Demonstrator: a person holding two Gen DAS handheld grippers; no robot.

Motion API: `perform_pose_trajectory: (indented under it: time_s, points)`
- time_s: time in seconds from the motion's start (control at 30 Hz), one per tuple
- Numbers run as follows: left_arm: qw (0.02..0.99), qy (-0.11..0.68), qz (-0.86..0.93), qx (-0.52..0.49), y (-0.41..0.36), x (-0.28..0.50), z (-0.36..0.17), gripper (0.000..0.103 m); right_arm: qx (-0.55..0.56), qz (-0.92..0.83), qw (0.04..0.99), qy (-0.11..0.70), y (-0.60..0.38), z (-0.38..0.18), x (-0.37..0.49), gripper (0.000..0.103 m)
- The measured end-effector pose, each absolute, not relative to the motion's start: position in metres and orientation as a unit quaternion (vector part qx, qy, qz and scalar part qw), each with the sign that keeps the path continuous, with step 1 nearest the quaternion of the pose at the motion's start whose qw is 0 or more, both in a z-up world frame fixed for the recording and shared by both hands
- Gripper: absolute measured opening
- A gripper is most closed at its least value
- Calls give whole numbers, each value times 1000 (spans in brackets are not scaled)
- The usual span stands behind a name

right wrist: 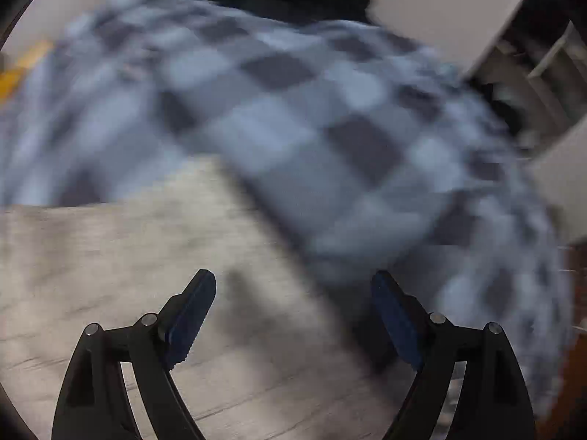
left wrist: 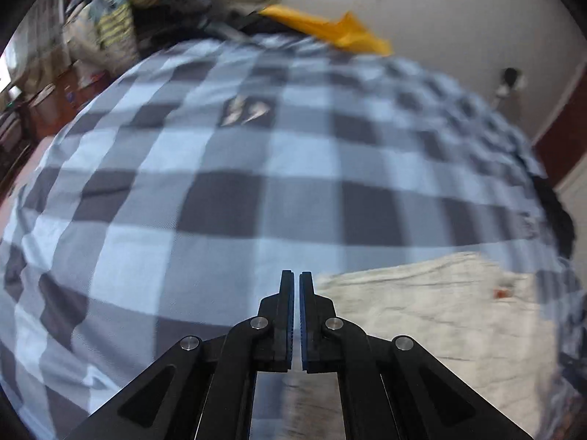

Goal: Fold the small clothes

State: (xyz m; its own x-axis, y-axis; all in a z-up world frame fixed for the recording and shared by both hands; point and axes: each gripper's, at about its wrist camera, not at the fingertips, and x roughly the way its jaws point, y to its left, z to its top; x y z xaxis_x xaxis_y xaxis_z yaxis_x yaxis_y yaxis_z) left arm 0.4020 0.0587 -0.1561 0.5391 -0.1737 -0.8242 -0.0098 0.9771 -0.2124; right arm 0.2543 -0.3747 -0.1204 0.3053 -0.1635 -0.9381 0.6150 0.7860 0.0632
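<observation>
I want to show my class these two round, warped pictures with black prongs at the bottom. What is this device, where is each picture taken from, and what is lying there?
A person holds a two-finger tool in each hand, with a wide-angle camera on each looking along its fingers. The sharper view is from the left gripper: its fingers are shut and hold nothing. The blurred view is from the right gripper, fingers wide open and empty. Both look down on a checked blue-and-grey bedcover with a pale cloth lying on it. A yellow cloth lies at the far edge.

Closed left claw over checkered bedspread
</observation>
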Motion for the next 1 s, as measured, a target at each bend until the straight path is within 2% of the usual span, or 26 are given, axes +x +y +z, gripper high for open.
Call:
perform_pose_trajectory:
  time_s: [0.1,0.17,0.27,0.3,0.37,0.47,0.57,0.63,0.73,0.87,0.93,1.0]
  points:
    - [855,494,-142,-70,-4,391,-153,1,203,-78,820,530,-303,-104,270,85]
    - [821,526,-217,-52,-43,384,-169,1,172,28,826,536,-259,-107,288,85]
    - [803,560,-197,42,-66,373,-206,1,86,69,821,560,-220,-124,302,85]
    - [807,563,-168,61,-59,373,-214,1,57,51,813,577,-221,-136,307,85]
    - [815,557,-162,-1,-26,377,-215,1,51,-1,799,599,-245,-153,307,85]
    - [825,559,-54,-60,43,383,-196,1,185,-88,781,590,-328,-152,285,84]
    - [843,532,73,-27,94,370,-161,1,210,-281,758,550,-406,-120,236,84]
    - [854,509,103,3,112,346,-129,1,249,-309,759,516,-440,-84,193,84]
    - [856,509,88,14,117,299,-87,1,296,-231,797,473,-451,-24,144,85]
    - [852,521,50,14,104,230,-53,1,218,-194,824,487,-433,53,113,85]
    - [848,530,21,-20,93,203,-48,1,233,-145,818,505,-437,79,83,85]
    - [837,536,-61,-92,79,183,-54,1,267,-88,801,528,-439,82,74,86]
